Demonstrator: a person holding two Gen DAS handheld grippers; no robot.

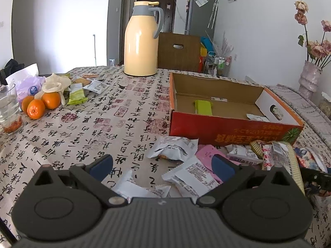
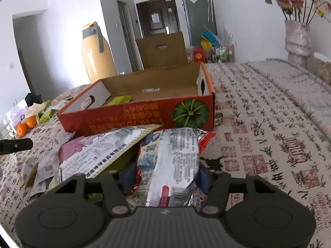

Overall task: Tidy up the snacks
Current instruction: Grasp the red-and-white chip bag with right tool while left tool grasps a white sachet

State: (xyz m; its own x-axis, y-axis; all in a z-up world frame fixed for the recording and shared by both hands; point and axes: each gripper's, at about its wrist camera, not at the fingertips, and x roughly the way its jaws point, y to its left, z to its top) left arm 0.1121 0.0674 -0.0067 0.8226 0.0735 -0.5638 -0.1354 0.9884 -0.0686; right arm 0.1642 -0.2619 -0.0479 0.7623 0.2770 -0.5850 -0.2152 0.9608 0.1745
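Note:
A red cardboard box (image 1: 227, 131) stands open on the table and holds a green packet (image 1: 203, 107) and a white packet (image 1: 257, 117). Several white snack packets (image 1: 191, 175) and a pink one (image 1: 206, 155) lie before it. My left gripper (image 1: 162, 165) is open and empty above them. My right gripper (image 2: 165, 175) is shut on a red and silver snack bag (image 2: 175, 157) in front of the box (image 2: 144, 119). A large printed packet (image 2: 99, 150) lies to its left.
A yellow thermos (image 1: 141, 41) stands at the back. Oranges (image 1: 36, 108), a glass (image 1: 9, 111), green packets (image 1: 77, 97) and bags lie at the left. A vase of dried flowers (image 1: 310, 76) stands at the right. The right gripper's tip shows in the left view (image 1: 316, 175).

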